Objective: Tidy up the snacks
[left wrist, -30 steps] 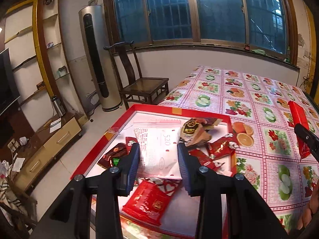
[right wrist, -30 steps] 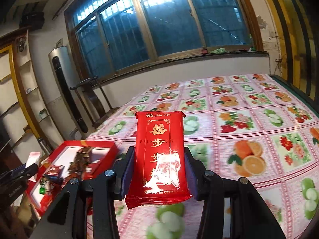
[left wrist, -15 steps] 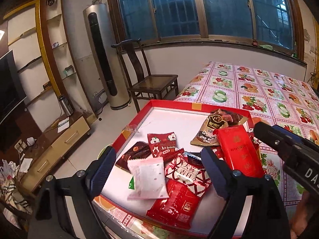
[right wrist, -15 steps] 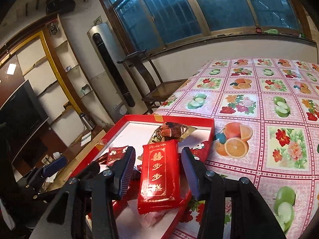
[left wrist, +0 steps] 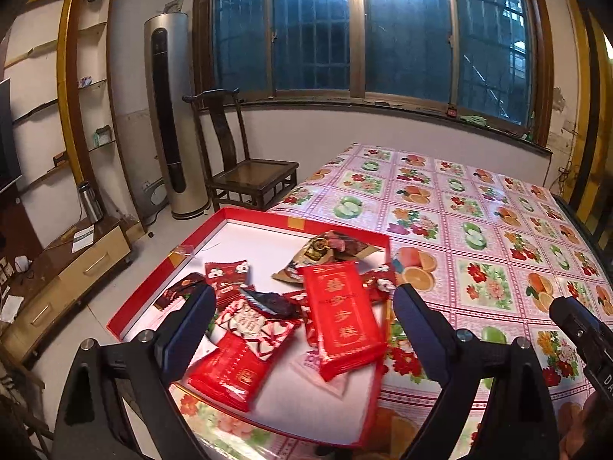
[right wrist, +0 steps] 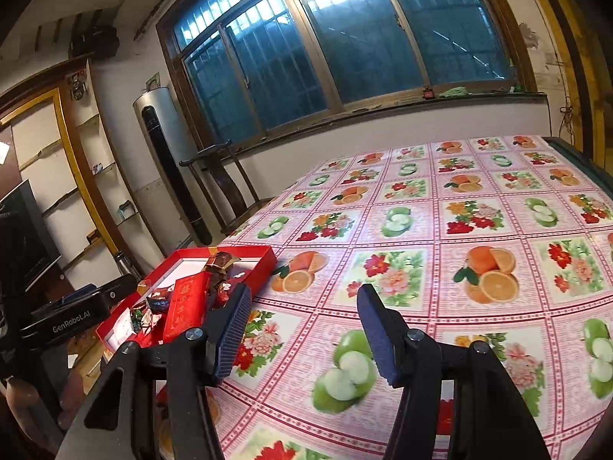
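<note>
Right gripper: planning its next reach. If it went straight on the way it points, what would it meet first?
Probably the bare fruit-and-flower patterned tablecloth; the open right gripper has no snack ahead, though depth is unclear.

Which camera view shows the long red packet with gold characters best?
The left wrist view: the long red packet lies face-up in the red tray, gold characters visible. The right wrist view shows it small, foreshortened, far left.
</note>
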